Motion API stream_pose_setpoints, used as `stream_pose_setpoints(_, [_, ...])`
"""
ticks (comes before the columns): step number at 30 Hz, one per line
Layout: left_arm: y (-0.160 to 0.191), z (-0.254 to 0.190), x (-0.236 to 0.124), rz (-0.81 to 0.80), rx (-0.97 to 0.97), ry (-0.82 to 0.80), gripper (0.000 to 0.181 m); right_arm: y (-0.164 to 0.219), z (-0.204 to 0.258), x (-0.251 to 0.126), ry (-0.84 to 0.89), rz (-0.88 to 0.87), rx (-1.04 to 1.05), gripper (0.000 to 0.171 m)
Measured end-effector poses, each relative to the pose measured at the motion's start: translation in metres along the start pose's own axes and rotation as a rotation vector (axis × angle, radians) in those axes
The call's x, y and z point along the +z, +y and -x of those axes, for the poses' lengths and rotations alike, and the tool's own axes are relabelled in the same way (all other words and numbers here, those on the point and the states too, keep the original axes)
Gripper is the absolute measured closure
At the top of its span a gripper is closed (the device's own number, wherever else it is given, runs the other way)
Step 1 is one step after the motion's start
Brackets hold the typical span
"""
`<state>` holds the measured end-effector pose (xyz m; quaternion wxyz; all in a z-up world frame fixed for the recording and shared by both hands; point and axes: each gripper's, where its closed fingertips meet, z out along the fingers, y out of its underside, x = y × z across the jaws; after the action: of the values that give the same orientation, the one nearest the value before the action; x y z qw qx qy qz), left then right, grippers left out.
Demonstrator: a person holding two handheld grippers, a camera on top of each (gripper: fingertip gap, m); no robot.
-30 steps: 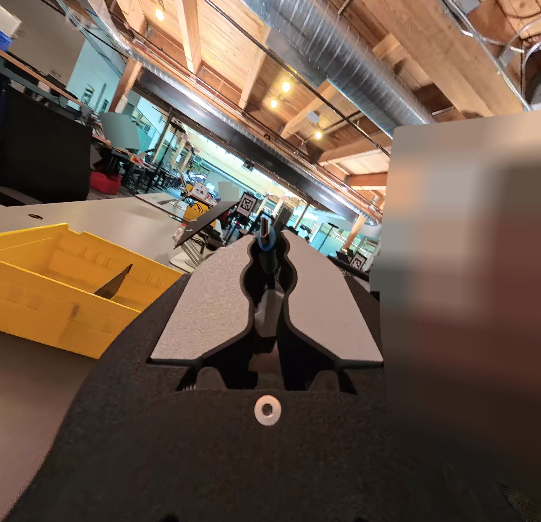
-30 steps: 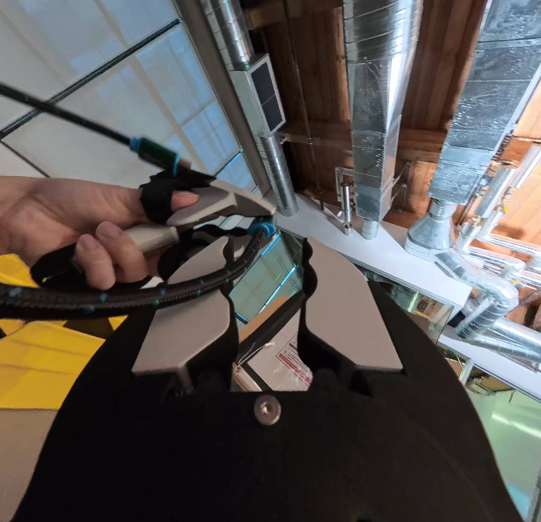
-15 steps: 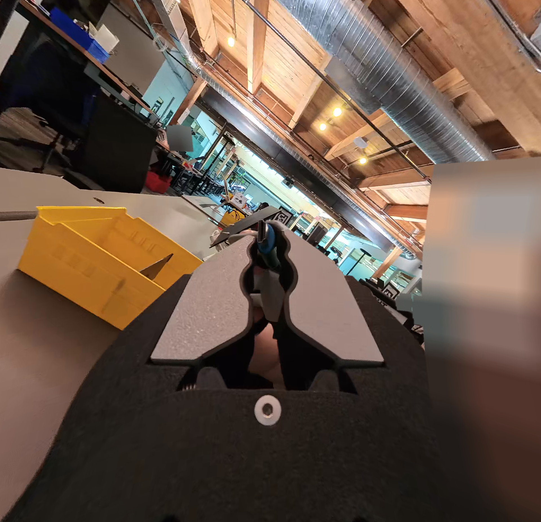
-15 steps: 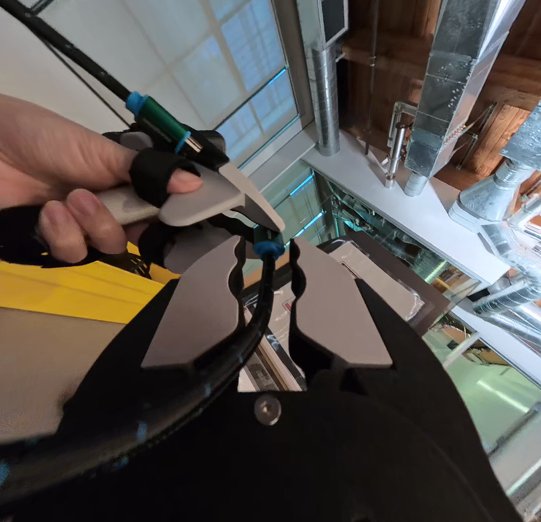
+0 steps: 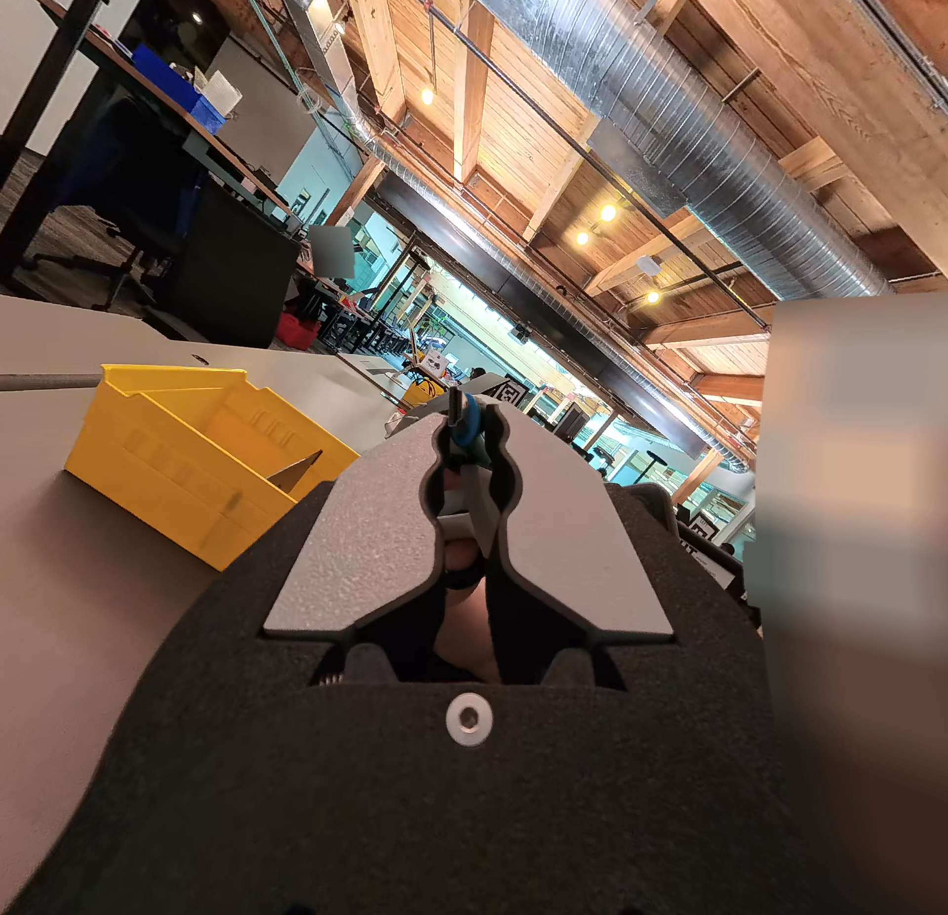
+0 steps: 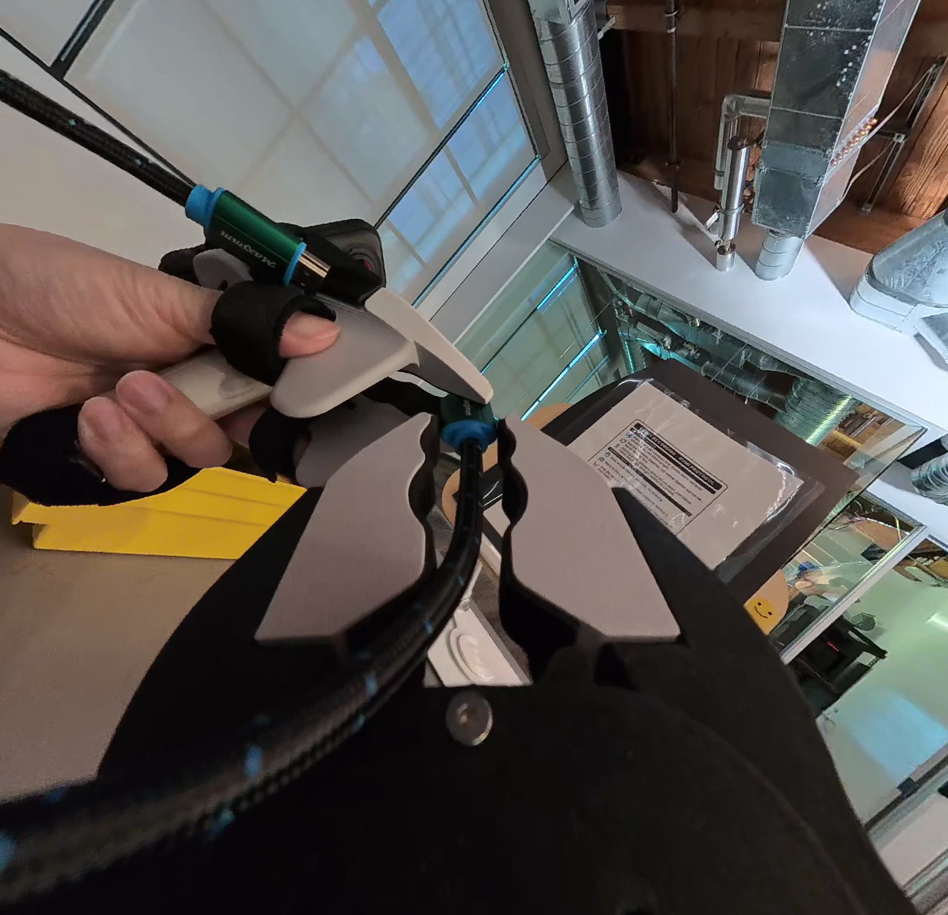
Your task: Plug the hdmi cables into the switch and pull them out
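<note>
The left gripper is clamped on a green plug; the right gripper has its fingers apart around that cable – unclamped. A second plug hangs above. No switch is visible, so close just behind the collar before moving.

Two grippers show: the left gripper and the right gripper. One hand is visible, holding the left one. Two cable plugs appear in the right wrist view: one green plug lying on top of the left gripper, and a second plug at the fingertips. One yellow bin sits on one table.
</note>
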<state>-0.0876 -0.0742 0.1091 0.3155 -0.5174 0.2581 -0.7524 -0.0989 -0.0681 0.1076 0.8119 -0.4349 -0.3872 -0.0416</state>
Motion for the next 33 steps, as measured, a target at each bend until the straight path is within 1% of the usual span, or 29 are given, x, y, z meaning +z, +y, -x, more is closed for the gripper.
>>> stream_pose_setpoints(8, [0.001, 0.005, 0.0, -0.002, -0.014, -0.018, 0.169, 0.005, 0.001, 0.001, -0.016, 0.017, 0.05, 0.15])
stream_pose_setpoints(12, [0.0, 0.004, 0.0, 0.025, -0.028, 0.002, 0.168, 0.005, 0.001, 0.0, -0.064, 0.032, 0.069, 0.149])
stream_pose_setpoints(13, [0.001, 0.003, 0.001, 0.044, -0.016, 0.01, 0.165, 0.004, 0.0, 0.0, -0.068, 0.024, 0.07, 0.149])
stream_pose_setpoints(15, [0.002, 0.007, 0.001, 0.071, -0.004, -0.008, 0.149, 0.001, -0.006, -0.002, -0.055, 0.01, 0.066, 0.149])
stream_pose_setpoints(17, [-0.005, 0.015, -0.002, 0.068, 0.004, -0.047, 0.122, 0.0, -0.016, -0.005, -0.038, 0.009, 0.052, 0.15])
stream_pose_setpoints(19, [-0.019, 0.018, -0.01, 0.052, 0.033, -0.065, 0.121, -0.001, -0.027, -0.007, -0.035, 0.013, 0.054, 0.15])
stream_pose_setpoints(22, [-0.035, 0.021, -0.024, 0.078, 0.168, -0.131, 0.127, 0.0, -0.048, -0.013, -0.029, 0.023, 0.044, 0.15])
stream_pose_setpoints(25, [-0.03, 0.027, -0.031, 0.216, 0.391, -0.249, 0.136, 0.005, -0.08, -0.022, 0.006, 0.064, 0.048, 0.149])
stream_pose_setpoints(28, [-0.009, 0.041, -0.032, 0.406, 0.682, -0.422, 0.136, 0.006, -0.121, -0.039, 0.063, 0.067, 0.103, 0.15])
stream_pose_setpoints(30, [0.008, 0.057, -0.034, 0.538, 0.843, -0.543, 0.134, 0.007, -0.145, -0.052, 0.076, 0.073, 0.182, 0.149])
stream_pose_setpoints(31, [0.02, 0.066, -0.035, 0.612, 0.877, -0.571, 0.133, 0.007, -0.156, -0.059, 0.077, 0.069, 0.224, 0.149])
stream_pose_setpoints(33, [0.047, 0.088, -0.039, 0.765, 0.849, -0.613, 0.122, 0.007, -0.176, -0.072, 0.089, 0.055, 0.303, 0.149])
